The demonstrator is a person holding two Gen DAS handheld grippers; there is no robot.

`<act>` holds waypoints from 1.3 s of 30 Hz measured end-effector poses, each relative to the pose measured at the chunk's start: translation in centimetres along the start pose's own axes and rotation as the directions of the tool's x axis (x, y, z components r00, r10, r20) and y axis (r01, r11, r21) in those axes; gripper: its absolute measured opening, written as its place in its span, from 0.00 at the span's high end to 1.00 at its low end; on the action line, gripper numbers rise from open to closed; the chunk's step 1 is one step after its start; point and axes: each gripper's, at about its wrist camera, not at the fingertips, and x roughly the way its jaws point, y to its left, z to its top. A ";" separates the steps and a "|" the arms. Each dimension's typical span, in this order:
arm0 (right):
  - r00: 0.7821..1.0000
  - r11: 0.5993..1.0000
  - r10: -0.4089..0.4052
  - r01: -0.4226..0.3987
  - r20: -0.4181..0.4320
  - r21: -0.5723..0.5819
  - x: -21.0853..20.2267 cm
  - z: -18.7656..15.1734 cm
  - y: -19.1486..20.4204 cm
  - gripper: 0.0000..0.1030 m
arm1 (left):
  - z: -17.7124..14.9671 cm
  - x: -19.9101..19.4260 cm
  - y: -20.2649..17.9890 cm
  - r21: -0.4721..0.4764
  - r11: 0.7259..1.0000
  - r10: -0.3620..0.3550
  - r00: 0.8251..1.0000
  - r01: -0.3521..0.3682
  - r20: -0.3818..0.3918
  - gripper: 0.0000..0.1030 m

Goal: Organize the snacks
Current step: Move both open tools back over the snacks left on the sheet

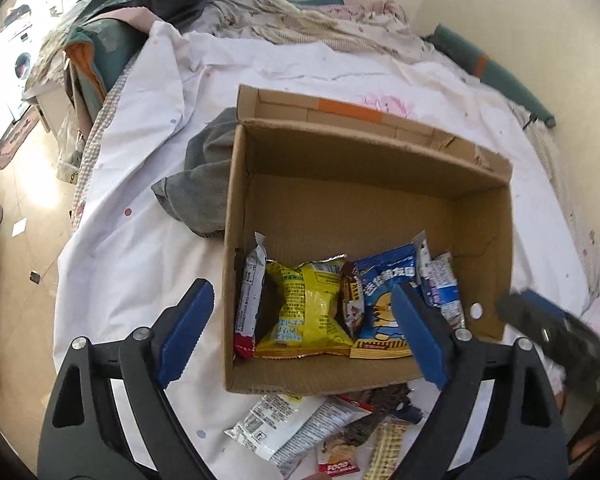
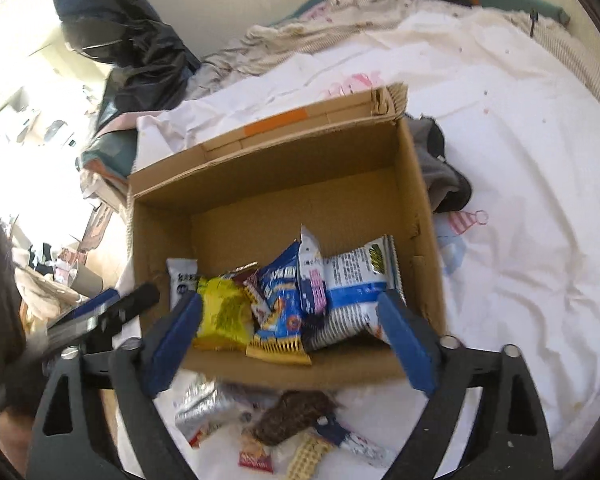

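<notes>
An open cardboard box (image 1: 364,200) (image 2: 284,168) stands on a white bed sheet. Inside, along its near wall, lie a yellow snack pack (image 1: 306,312) (image 2: 224,316), a blue pack (image 1: 384,312) (image 2: 280,304), a white bar (image 1: 250,300) and a white-blue pack (image 2: 356,280). Several loose snacks (image 1: 300,428) (image 2: 284,424) lie on the sheet before the box. My left gripper (image 1: 302,336) is open and empty above the box's near edge. My right gripper (image 2: 296,348) is open and empty there too. The right gripper shows blurred at the right of the left wrist view (image 1: 540,320).
A grey cloth (image 1: 204,184) (image 2: 444,168) lies against the box's far side. Crumpled bedding (image 1: 320,28) and a dark bag (image 2: 140,60) are heaped at the bed's head. The bed's left edge drops to a cluttered floor (image 1: 20,216).
</notes>
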 end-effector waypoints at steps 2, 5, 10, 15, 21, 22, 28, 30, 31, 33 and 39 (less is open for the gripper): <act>0.999 1.000 -0.011 0.012 0.032 -0.028 -1.2 -1.0 -0.1 0.03 | -0.2 -0.6 -0.1 -0.012 1.000 -0.017 1.000 0.017 0.022 0.15; 0.998 0.999 -0.005 0.008 0.063 -0.043 -2.3 -2.7 -0.8 0.01 | -0.9 -1.2 -0.4 -0.008 1.000 -0.003 0.999 0.004 0.052 0.14; 1.000 0.999 -0.009 0.008 0.023 0.037 -2.4 -5.2 -3.1 0.01 | -3.1 -1.2 -1.8 0.118 0.993 -0.002 0.999 -0.002 0.035 0.14; 1.000 0.997 -0.010 0.008 0.030 0.073 -2.8 -5.2 -4.4 0.01 | -4.7 -1.3 -1.3 0.091 0.995 0.034 0.999 -0.035 0.007 0.14; 1.000 0.992 0.016 -0.012 -0.025 0.129 -2.1 -5.9 -5.8 0.01 | -6.5 -2.7 -0.1 0.026 0.998 0.063 0.998 -0.063 0.002 0.14; 0.999 0.990 0.020 -0.015 -0.034 0.142 -2.1 -6.0 -6.0 0.01 | -7.1 -3.0 0.2 0.024 0.997 0.074 0.997 -0.074 0.006 0.14; 0.995 0.955 0.057 -0.031 -0.081 0.294 -1.9 -6.7 -8.8 0.01 | -8.6 -2.7 3.7 -0.100 0.990 0.098 0.994 -0.102 -0.046 0.14; 0.992 0.948 0.061 -0.024 -0.110 0.318 -1.3 -7.0 -9.1 0.01 | -8.9 -2.7 5.2 -0.174 0.976 0.119 0.991 -0.128 -0.058 0.14; 0.990 0.944 0.063 -0.019 -0.124 0.328 -1.0 -7.1 -9.2 0.01 | -9.0 -2.5 5.7 -0.191 0.971 0.131 0.989 -0.141 -0.065 0.15; 0.987 0.936 0.058 -0.001 -0.153 0.353 -0.3 -7.3 -9.3 0.01 | -9.4 -2.0 6.8 -0.227 0.961 0.135 0.985 -0.156 -0.103 0.14; 0.982 0.931 0.069 0.001 -0.177 0.364 0.5 -7.4 -9.0 0.01 | -10.3 0.2 6.6 -0.220 0.965 0.103 0.978 -0.142 -0.182 0.14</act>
